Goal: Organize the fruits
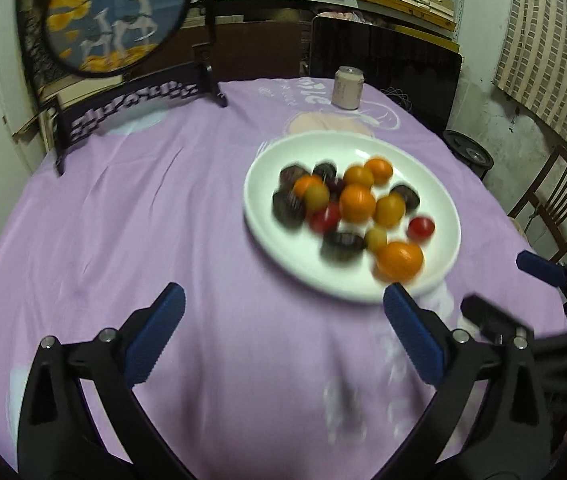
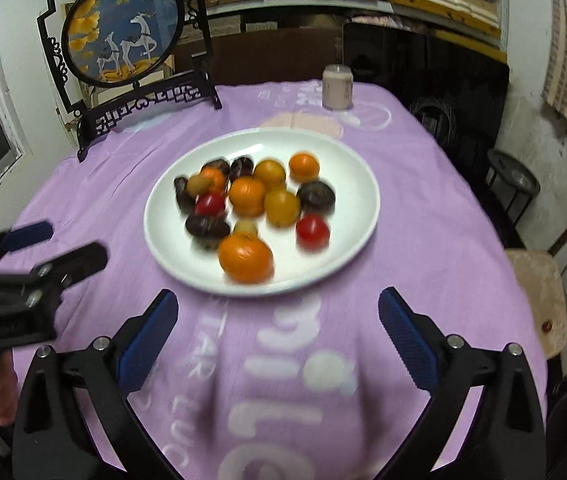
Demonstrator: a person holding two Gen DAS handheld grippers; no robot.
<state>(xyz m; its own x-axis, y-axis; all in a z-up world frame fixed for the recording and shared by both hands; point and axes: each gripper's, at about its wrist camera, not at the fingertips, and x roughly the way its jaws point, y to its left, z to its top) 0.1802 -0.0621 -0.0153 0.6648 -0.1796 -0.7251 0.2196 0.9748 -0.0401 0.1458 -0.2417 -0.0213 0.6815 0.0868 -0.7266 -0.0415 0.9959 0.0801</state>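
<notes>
We see a table under a purple cloth (image 2: 423, 220), and on it a white plate (image 2: 347, 216) heaped with fruit: oranges, red and yellow cherry tomatoes and dark, wrinkled pieces, all smeared by motion blur. The biggest orange (image 2: 246, 259) lies at the plate's near edge, with one red tomato (image 2: 312, 232) a little apart to its right. At the far left stands a black carved frame holding a round deer painting (image 2: 121, 26), whole in the right wrist view but cut off at the top in the left. Only the right view shows the cushioned chair seat (image 2: 539, 300) beside the table. A pale can (image 2: 337, 87) stands at the table's far edge; its label is too small to read. Large white letters are printed on the cloth near us, but blur keeps us from reading them with confidence. Our left gripper (image 1: 283, 320) hovers over bare cloth left of the plate, fingers spread wide and holding nothing. Our right gripper (image 2: 277, 326) hangs just short of the plate, equally wide apart and empty.
</notes>
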